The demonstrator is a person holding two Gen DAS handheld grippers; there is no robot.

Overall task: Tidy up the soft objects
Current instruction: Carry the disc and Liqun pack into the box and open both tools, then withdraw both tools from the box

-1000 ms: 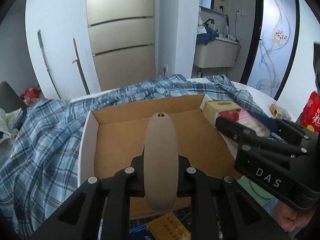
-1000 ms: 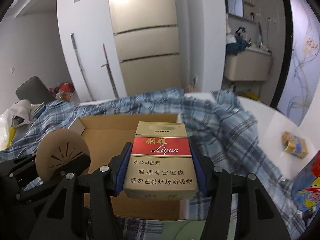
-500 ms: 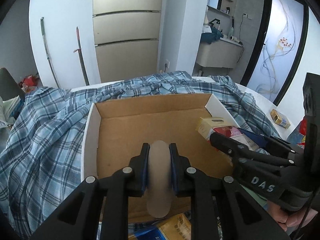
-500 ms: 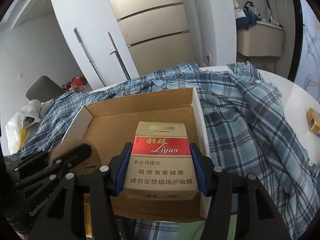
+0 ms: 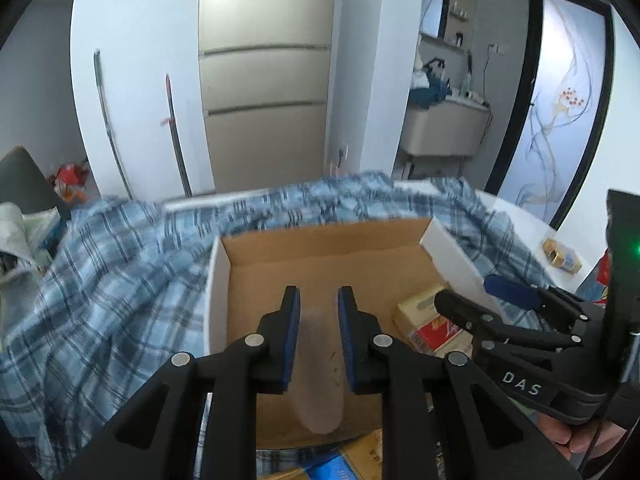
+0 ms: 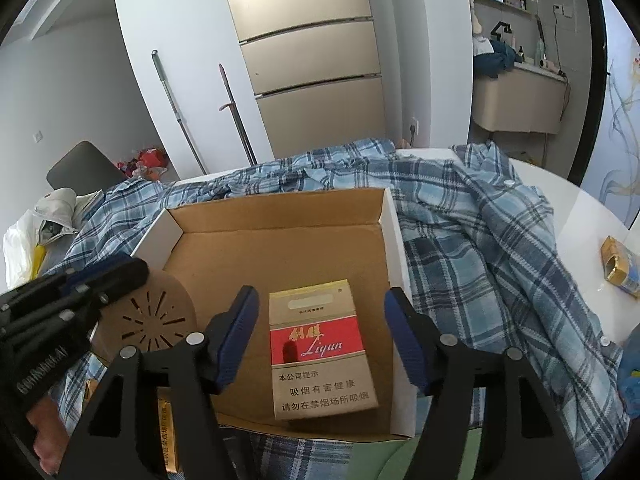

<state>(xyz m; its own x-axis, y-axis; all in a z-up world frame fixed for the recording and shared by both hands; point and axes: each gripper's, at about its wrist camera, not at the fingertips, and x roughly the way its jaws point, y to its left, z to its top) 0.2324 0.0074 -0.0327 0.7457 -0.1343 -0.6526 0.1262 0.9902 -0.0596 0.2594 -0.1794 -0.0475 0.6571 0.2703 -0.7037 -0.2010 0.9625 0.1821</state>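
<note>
Left wrist view: our left gripper (image 5: 318, 336) is pinching a thin tan rubbery disc (image 5: 320, 372) edge-on over the shallow open cardboard box (image 5: 320, 248); likely light and floppy. Right wrist view: our right gripper (image 6: 322, 332) jaws have just been opening, standing clear of the red-and-tan cigarette pack (image 6: 320, 350) lying in the box; light, crushable, best gripped by its sides.

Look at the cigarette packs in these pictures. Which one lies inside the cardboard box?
The red-and-cream Liqun pack, lying between the right gripper's open jaws on the cardboard box floor. The gold-and-blue pack sits outside on the white table.
</note>
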